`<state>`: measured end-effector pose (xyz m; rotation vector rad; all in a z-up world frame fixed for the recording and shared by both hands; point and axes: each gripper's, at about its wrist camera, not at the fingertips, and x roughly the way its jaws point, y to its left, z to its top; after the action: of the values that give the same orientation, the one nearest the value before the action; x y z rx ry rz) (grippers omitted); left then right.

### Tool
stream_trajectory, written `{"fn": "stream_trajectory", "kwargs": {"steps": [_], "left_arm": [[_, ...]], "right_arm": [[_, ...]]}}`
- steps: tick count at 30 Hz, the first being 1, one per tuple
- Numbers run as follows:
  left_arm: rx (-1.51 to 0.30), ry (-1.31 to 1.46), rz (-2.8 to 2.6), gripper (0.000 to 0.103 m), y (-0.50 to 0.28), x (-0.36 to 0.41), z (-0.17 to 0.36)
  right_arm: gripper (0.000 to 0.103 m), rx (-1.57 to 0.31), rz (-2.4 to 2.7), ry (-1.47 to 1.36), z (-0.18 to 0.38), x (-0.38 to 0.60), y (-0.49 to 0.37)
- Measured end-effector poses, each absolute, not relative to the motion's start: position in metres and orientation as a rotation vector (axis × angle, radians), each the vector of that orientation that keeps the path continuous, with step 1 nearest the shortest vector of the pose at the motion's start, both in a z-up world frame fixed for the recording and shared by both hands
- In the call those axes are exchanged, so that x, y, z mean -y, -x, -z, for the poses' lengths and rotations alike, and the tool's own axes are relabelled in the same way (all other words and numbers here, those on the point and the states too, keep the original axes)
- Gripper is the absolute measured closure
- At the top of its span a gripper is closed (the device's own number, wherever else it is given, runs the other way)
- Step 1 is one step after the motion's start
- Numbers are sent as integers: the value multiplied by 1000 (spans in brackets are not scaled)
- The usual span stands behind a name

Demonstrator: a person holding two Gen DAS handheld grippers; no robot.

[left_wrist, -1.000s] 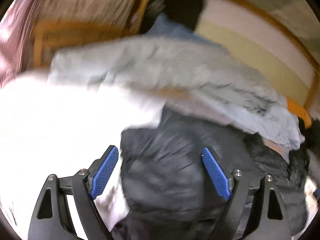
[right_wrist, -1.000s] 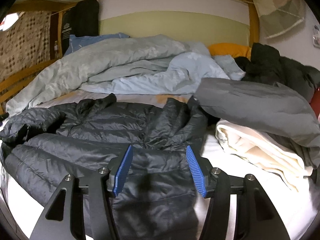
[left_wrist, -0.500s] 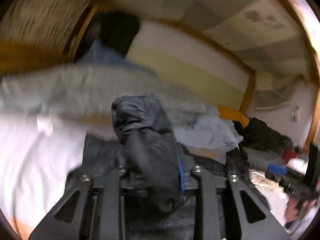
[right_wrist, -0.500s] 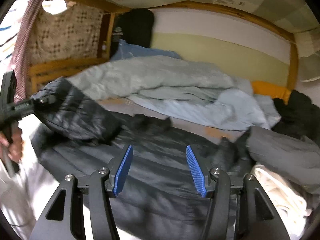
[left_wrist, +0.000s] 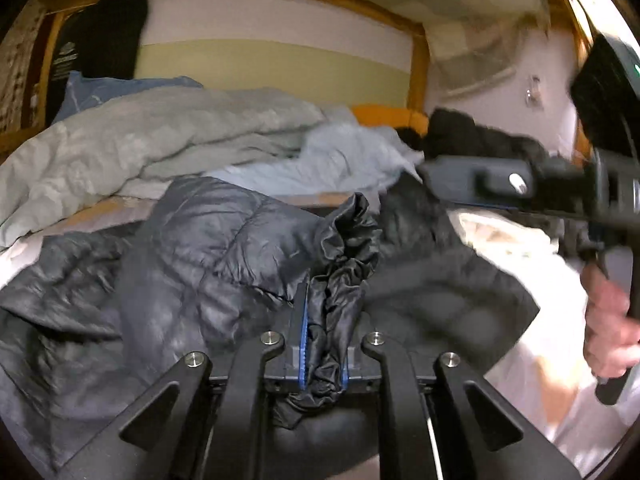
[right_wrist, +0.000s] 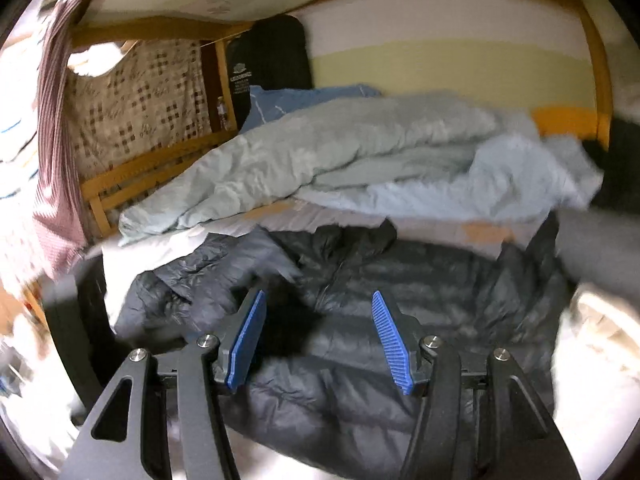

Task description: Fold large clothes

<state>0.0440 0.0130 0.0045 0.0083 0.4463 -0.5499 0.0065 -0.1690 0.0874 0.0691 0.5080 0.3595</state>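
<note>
A dark quilted puffer jacket (right_wrist: 420,300) lies spread on the bed. My left gripper (left_wrist: 325,344) is shut on a bunched part of the jacket (left_wrist: 224,248), which looks like a sleeve, and holds it lifted over the jacket's body. My right gripper (right_wrist: 320,328) is open and empty, hovering just above the jacket's middle. It also shows in the left wrist view (left_wrist: 520,184), blurred, at the right with the hand that holds it.
A rumpled grey-blue duvet (right_wrist: 360,160) lies behind the jacket. A wooden bed rail (right_wrist: 152,172) runs along the left. A grey pillow (right_wrist: 600,248) and cream folded cloth (right_wrist: 592,340) lie at the right. Dark clothes (left_wrist: 480,136) pile at the back right.
My left gripper closed on the jacket's sleeve and has carried it to the right over the body. My right gripper stayed open and swung left over the jacket.
</note>
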Motion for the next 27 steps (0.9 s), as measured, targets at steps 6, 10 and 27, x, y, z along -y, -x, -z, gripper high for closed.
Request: {"fn": "stream_trajectory", "kwargs": {"steps": [6, 10, 27], "left_arm": [[-385, -62, 580, 78, -16, 1, -2], [-364, -114, 642, 53, -11, -3, -7], [-390, 151, 284, 7, -69, -170, -71]], "right_arm": [[45, -631, -522, -226, -41, 184, -29], [46, -654, -515, -264, -31, 184, -36], [101, -482, 87, 141, -78, 226, -75]]}}
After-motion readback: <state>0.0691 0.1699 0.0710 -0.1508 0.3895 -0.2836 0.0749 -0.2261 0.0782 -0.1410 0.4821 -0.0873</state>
